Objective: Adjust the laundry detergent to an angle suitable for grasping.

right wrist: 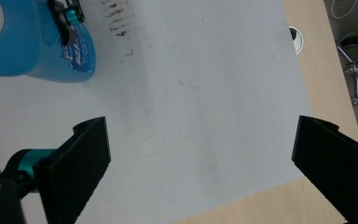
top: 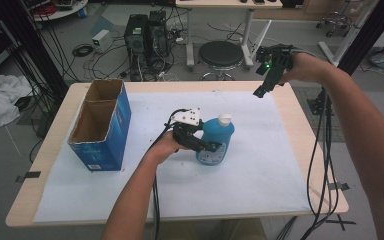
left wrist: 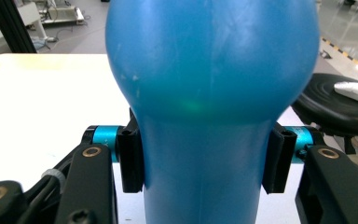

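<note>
I have the left gripper [top: 211, 146] clenched on the blue bottle [top: 215, 140], and in the left gripper view its two black pads [left wrist: 131, 161] press on both sides of the narrower lower part of the bottle [left wrist: 205, 93], under the wide round shoulder. The bottle stands near the middle of the white sheet [top: 260, 175] that covers the table [top: 300, 130], with its white cap [top: 224, 119] on top. To the left, well apart from the bottle, stands the blue cardboard box [top: 102, 127], open on top, close to the left edge of the sheet. Between the box and the bottle I see a free strip of sheet, and in front of the bottle, toward my side, the sheet is bare up to the table edge. My right gripper [top: 266, 80] hangs over the far right corner of the table, with its jaws spread wide and nothing between them; in the right gripper view bare sheet [right wrist: 200, 116] lies under them, and the sheet edge and the wood rim run near the lower right.
</note>
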### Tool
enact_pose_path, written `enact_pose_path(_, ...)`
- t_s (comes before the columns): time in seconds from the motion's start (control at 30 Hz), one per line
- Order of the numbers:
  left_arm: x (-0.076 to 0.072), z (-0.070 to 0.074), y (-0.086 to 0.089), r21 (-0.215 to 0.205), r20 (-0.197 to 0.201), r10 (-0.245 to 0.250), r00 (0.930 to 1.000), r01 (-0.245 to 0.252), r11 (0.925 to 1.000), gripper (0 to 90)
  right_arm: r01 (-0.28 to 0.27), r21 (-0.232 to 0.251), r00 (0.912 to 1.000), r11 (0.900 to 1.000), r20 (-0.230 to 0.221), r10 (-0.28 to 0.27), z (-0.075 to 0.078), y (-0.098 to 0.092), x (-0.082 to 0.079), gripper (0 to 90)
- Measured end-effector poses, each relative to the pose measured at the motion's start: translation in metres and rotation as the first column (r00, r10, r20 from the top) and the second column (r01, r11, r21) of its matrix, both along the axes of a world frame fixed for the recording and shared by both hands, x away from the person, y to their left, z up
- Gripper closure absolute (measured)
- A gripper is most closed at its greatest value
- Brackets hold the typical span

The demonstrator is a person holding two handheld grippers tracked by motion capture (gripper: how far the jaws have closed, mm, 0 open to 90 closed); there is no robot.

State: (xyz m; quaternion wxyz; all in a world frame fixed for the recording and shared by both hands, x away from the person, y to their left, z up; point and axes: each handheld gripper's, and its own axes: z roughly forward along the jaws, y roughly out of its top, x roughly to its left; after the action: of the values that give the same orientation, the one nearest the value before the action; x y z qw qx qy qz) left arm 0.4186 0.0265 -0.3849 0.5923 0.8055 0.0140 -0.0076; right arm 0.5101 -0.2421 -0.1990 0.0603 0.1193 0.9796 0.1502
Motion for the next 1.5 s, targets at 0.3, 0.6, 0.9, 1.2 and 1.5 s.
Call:
enact_pose_path(0.3,0.007,-0.006,-0.001,0.013,0.006,0.006,1.0000,-0.006,0.9999,45.3,0.006,-0.002,1.0000,1.000,-0.001,-0.006,0.000,0.000,0.001,3.3)
enact_pose_path(0.6,0.011,-0.014,-0.001,0.047,0.005,0.001,1.0000,-0.001,0.9989,45.2,0.018,-0.003,0.9998,1.000,0.003,-0.018,0.002,-0.004,-0.001,3.3)
enact_pose_path(0.9,0.006,-0.016,0.003,0.052,-0.005,0.021,0.9998,-0.021,0.9984,44.0,0.016,0.000,0.9997,1.000,0.016,-0.016,0.006,-0.006,-0.006,3.3)
enact_pose_path(1.2,-0.002,-0.017,0.010,0.072,-0.005,0.044,0.9990,-0.043,0.9965,42.5,0.009,-0.003,0.9998,1.000,0.018,-0.009,0.005,0.000,-0.009,3.3)
enact_pose_path(1.5,-0.005,-0.015,0.008,0.071,-0.013,0.054,0.9985,-0.053,0.9961,37.8,0.005,-0.006,0.9998,1.000,0.018,-0.005,0.006,0.002,-0.011,3.3)
